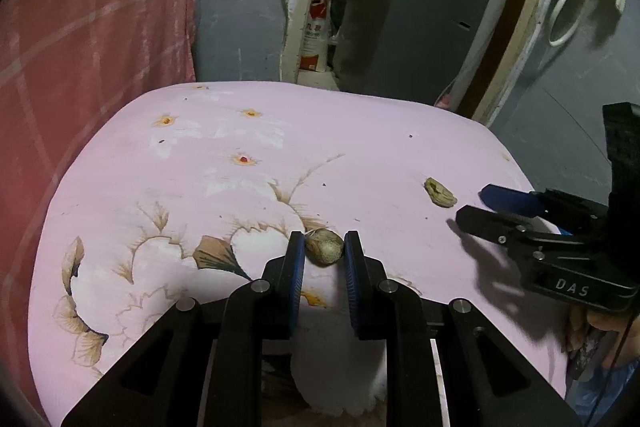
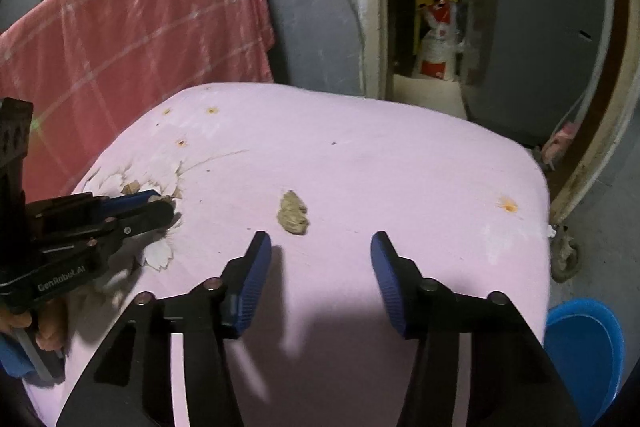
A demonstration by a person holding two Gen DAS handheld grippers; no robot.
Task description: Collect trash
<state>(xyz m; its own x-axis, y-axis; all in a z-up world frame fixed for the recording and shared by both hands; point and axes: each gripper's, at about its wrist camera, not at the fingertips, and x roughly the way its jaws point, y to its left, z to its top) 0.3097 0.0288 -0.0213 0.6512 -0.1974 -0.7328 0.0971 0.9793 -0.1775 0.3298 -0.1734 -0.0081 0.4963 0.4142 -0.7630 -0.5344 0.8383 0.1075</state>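
**Pink floral bench, two scraps of trash, two grippers**

Pink cloth-covered bench point(image 1: 360, 147) printed with tan leaves and small orange flowers, filling both wrist views. Behind it at 10 o'clock, a red checked blanket point(image 1: 92, 47); at 12 to 1 o'clock, a doorway with a grey appliance point(image 1: 412, 19) and a red-and-white sack point(image 1: 316, 35). At 5 o'clock in the right wrist view, below the bench edge, a blue bin point(image 2: 584, 355).

Left gripper point(image 1: 324, 247) low over the bench, its blue-padded fingers point(image 1: 296, 275) close together on either side of a crumpled brownish wad point(image 1: 325, 246); pads touching or nearly touching it, firm grasp not certain from these views. Same gripper seen from the right wrist camera at 9 o'clock point(image 2: 160, 205), fingertips near each other over the flower print, the wad hidden there.

Right gripper point(image 2: 320, 247) released, fingers point(image 2: 256, 267) spread wide and empty, hovering over bare pink cloth. Second scrap, a flat tan crumpled piece point(image 2: 294, 213), lying on the bench just beyond and between those fingertips, closer to the left one, not touched. Same piece in the left wrist view at 3 o'clock point(image 1: 440, 191), just beside the right gripper's tips point(image 1: 480, 205).
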